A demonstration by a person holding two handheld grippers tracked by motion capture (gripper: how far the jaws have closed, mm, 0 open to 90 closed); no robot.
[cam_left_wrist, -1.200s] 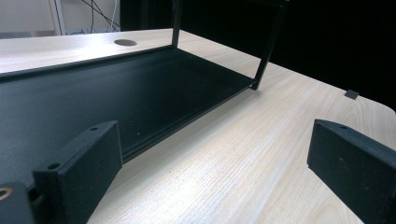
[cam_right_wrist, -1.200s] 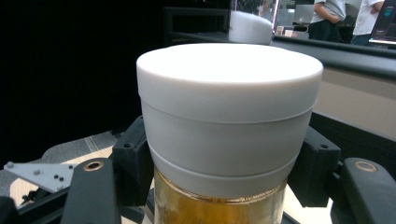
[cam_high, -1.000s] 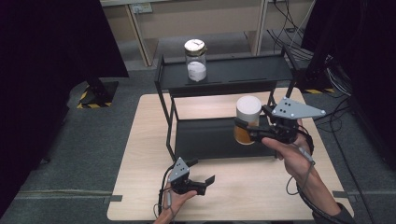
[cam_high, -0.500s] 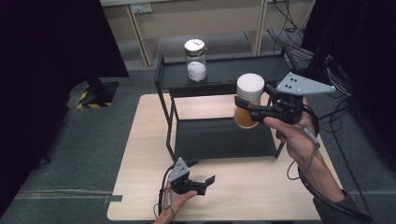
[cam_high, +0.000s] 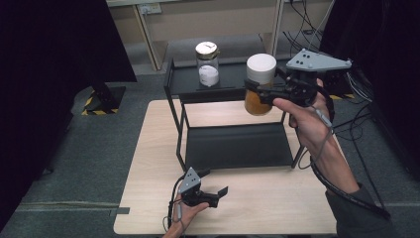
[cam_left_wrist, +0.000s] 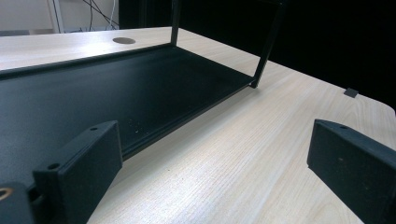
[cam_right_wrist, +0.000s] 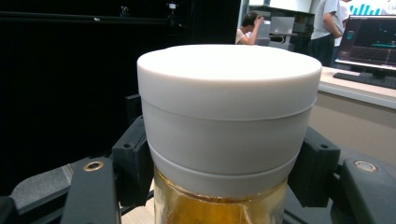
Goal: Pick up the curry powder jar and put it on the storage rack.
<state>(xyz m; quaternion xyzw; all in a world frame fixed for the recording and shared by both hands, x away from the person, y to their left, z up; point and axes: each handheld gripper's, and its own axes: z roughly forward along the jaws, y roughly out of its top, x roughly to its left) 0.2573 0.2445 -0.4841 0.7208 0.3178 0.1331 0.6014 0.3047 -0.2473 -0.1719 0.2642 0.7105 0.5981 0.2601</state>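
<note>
High view: fixed above the near side of the table (cam_high: pixel 148 148), facing forward and down, far enough to take in the black rack (cam_high: pixel 233 144).
Left gripper view: low over the table (cam_left_wrist: pixel 243 154), looking along its jaws, close to the rack's lower shelf (cam_left_wrist: pixel 116 88).
Right gripper view: raised, level, very close to the white-lidded jar (cam_right_wrist: pixel 229 121).
Shared: the rack's lower shelf; the jar (cam_high: pixel 260 84).

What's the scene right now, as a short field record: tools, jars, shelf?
right tool: shut on amber jar, held in the air by the top shelf's right end
amber jar: white lid, upright, jaws clamped just below the lid
left tool: open, holding nothing, low over the table in front of the shelf
other jar: gold lid, white contents, on top shelf
bottom shelf: bare
</note>
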